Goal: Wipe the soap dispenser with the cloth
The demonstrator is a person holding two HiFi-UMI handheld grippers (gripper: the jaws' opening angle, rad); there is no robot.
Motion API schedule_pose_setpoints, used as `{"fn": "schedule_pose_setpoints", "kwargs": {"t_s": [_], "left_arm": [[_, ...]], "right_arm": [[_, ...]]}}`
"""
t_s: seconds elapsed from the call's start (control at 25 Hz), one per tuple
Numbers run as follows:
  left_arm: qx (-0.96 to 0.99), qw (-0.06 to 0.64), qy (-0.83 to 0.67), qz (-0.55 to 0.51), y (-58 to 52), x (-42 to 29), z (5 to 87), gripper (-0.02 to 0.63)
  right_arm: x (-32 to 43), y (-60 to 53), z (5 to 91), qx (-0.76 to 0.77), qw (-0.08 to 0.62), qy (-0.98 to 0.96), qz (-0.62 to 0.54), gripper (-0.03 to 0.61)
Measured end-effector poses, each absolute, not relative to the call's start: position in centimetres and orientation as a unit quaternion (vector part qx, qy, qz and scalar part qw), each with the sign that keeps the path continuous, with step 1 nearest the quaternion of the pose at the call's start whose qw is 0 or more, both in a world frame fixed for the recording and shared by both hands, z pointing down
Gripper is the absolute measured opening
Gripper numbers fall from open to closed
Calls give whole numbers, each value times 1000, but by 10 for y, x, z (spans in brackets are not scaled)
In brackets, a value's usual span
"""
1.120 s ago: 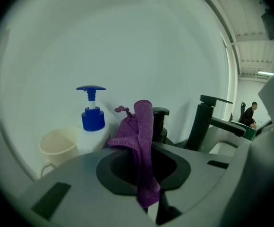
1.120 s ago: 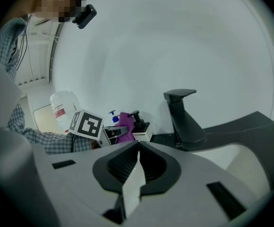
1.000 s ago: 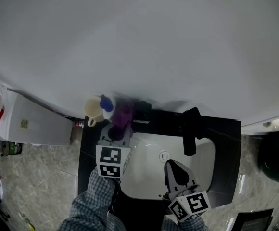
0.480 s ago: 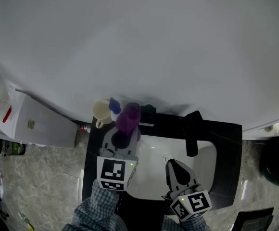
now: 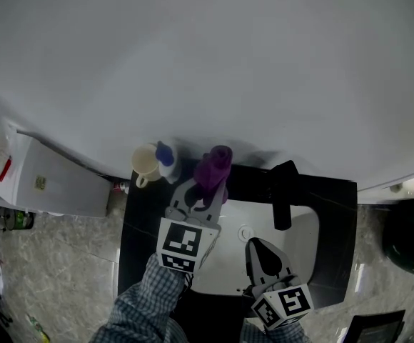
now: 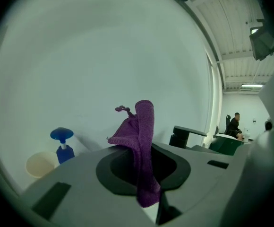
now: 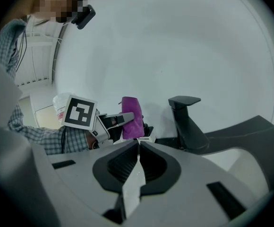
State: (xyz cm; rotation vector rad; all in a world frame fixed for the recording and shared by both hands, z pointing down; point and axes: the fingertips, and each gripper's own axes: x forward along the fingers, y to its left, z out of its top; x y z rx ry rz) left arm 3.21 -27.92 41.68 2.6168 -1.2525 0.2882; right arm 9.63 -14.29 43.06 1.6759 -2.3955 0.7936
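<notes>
Two claws: L claw (image 5: 196,194) does the work; R claw (image 5: 263,257) sits idle at the near side of the sink (image 5: 303,238).
L claw state: clamped on the cloth (image 6: 144,145), jaws nearly together w/ only fabric btwn them. The purple knit stands up past the tips as a folded wad, and a short tail hangs below.
Why held so: a wad sticking out past the tips gives a soft face to press on the bottle w/o the hard jaws touching it. That's my reading.
R claw state: jaws fully together, nothing btwn them. It hangs over the basin and touches nothing I can see.
Why R waits there: prob. kept free to steady the bottle if needed. Judgement only.
Soap dispenser (image 5: 165,156): blue pump bottle, upright at the far-left corner of the black desk (image 5: 130,220), by the wall, w/ a cream cup (image 5: 143,164) just beside it on the left.
Cloth vs dispenser: cloth is right of the dispenser, near but apart, no contact.
Faucet (image 5: 282,191): black, far side of the sink, right of the cloth and clear of it.
Task stage: wiping not yet begun, by the look of it; approach phase.
Next need: swing L claw left so the wad meets the bottle body. Push lightly, else the bottle may tip toward the cup.
</notes>
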Motion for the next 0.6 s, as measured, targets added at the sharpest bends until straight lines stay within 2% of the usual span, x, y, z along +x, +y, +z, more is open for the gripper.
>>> {"fn": "schedule_pose_setpoints", "kwargs": {"t_s": [0.6], "left_arm": [[880,141,-425,159,-286,30,488,63]], "right_arm": [[97,-141,446,552,62,-785,275,25]]}}
